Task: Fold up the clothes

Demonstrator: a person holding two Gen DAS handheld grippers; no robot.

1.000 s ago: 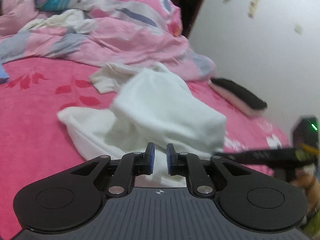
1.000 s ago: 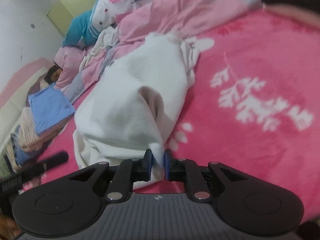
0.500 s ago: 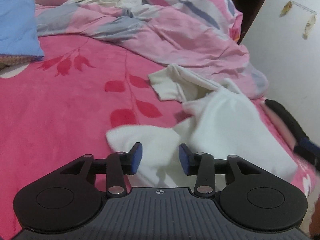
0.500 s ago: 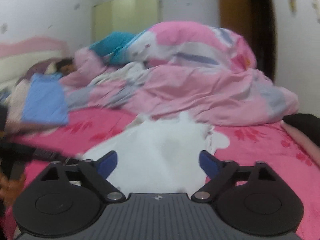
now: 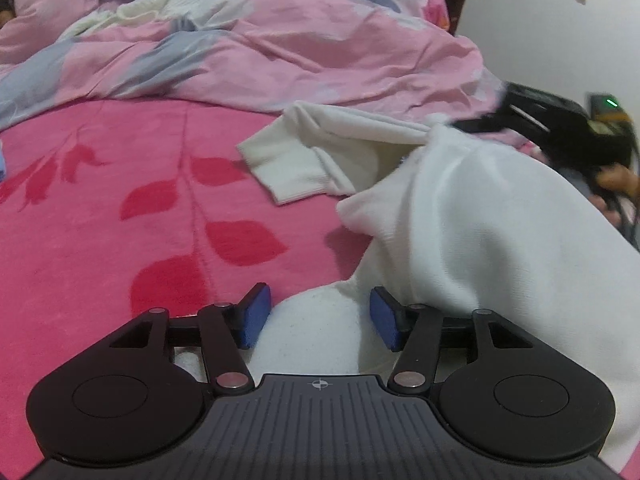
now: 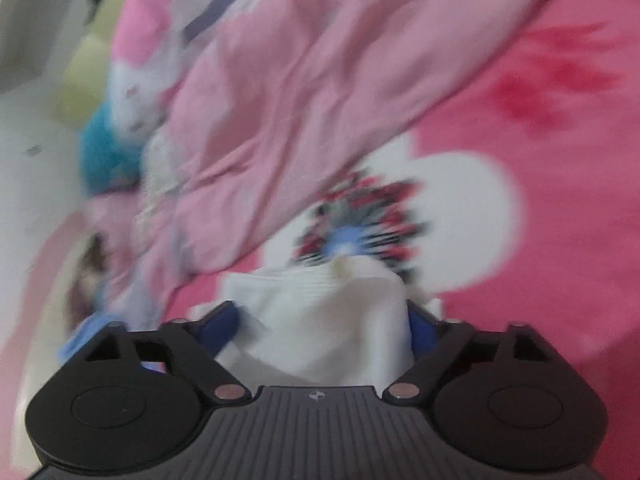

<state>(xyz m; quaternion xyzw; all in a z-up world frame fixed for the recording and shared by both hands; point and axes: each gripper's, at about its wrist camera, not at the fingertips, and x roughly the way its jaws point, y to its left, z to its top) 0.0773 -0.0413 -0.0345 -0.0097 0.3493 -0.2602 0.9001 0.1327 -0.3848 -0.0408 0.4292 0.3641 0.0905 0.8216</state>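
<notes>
Your left gripper (image 5: 318, 316) and right gripper (image 6: 324, 330), jaws just parted then the right's easing in, both straddle the white garment (image 5: 472, 216) ungripped: the sleeve (image 5: 316, 160) at 11 o'clock could stay splayed

Left gripper (image 5: 320, 316) hovering low over a white garment (image 5: 460, 216) lying on the pink bedspread (image 5: 120, 208), jaws having just been opening, a fold bulging between the parted pads (image 5: 256, 316). Right gripper (image 5: 532, 124) blurring at the garment's far edge; a rumpled duvet (image 5: 280, 40) lying behind.

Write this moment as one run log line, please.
task: fold clothes | left gripper: open, just opening, over white sweater | right gripper: open, closing slightly, sweater cloth between jaws | surface: pink blanket
</notes>
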